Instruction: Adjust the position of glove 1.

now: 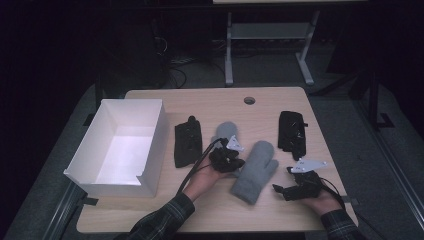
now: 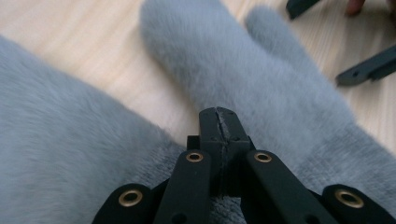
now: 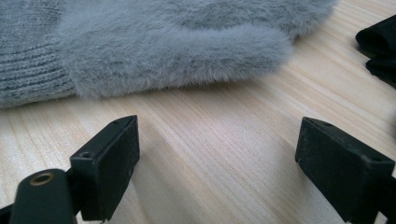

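Two fluffy grey mittens lie mid-table. The far grey mitten [image 1: 226,131] has my left gripper [image 1: 231,162] over its near end. In the left gripper view that gripper [image 2: 219,122] is shut, jaws pressed flat together above the far mitten's grey fur [image 2: 70,140]; I see nothing gripped between them. The near grey mitten [image 1: 255,170] [image 2: 261,79] lies between the two grippers, thumb to the right. My right gripper [image 1: 283,182] [image 3: 217,135] stands open low over bare wood, just short of this mitten's thumb [image 3: 187,51].
A white open box [image 1: 150,145] stands at the table's left. One black glove [image 1: 187,142] lies beside it, another black glove [image 1: 291,131] at the right rear. The wooden table [image 1: 210,205] has a round hole [image 1: 249,100] near its far edge.
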Tool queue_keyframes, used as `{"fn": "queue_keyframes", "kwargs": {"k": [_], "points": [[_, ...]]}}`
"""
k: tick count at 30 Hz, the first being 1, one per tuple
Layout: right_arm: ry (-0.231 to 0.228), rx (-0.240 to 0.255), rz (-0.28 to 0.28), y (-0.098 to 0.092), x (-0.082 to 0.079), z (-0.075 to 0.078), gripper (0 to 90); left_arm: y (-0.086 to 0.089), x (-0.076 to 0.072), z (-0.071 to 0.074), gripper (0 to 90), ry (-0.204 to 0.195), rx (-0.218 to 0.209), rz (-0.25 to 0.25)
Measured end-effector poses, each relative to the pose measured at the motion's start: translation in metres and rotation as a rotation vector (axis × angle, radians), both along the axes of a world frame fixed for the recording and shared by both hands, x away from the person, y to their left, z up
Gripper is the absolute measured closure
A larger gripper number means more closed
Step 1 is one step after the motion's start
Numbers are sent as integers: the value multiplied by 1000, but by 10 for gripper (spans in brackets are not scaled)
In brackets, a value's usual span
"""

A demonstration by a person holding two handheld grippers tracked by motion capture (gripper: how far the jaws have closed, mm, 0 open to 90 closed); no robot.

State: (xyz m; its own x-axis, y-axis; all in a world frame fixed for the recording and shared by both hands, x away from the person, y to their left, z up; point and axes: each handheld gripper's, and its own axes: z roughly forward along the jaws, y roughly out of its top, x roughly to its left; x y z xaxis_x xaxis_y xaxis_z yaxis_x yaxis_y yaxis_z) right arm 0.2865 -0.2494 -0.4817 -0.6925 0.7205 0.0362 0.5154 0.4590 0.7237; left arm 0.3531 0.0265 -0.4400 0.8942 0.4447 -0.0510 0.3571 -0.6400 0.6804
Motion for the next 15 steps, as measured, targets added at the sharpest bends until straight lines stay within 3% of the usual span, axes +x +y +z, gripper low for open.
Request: {"fn": "queue_keyframes", "kwargs": {"k": [1,7,15], "points": [[0,0,0,0,0,0,134,0,0,-2,896,5,20,-1],[-1,-2,4,0,0,0,134,9,-7,-3,896,18,29,-9],[-1,0,2,0,0,0,135,44,-24,0,896,46,51,-28]]}}
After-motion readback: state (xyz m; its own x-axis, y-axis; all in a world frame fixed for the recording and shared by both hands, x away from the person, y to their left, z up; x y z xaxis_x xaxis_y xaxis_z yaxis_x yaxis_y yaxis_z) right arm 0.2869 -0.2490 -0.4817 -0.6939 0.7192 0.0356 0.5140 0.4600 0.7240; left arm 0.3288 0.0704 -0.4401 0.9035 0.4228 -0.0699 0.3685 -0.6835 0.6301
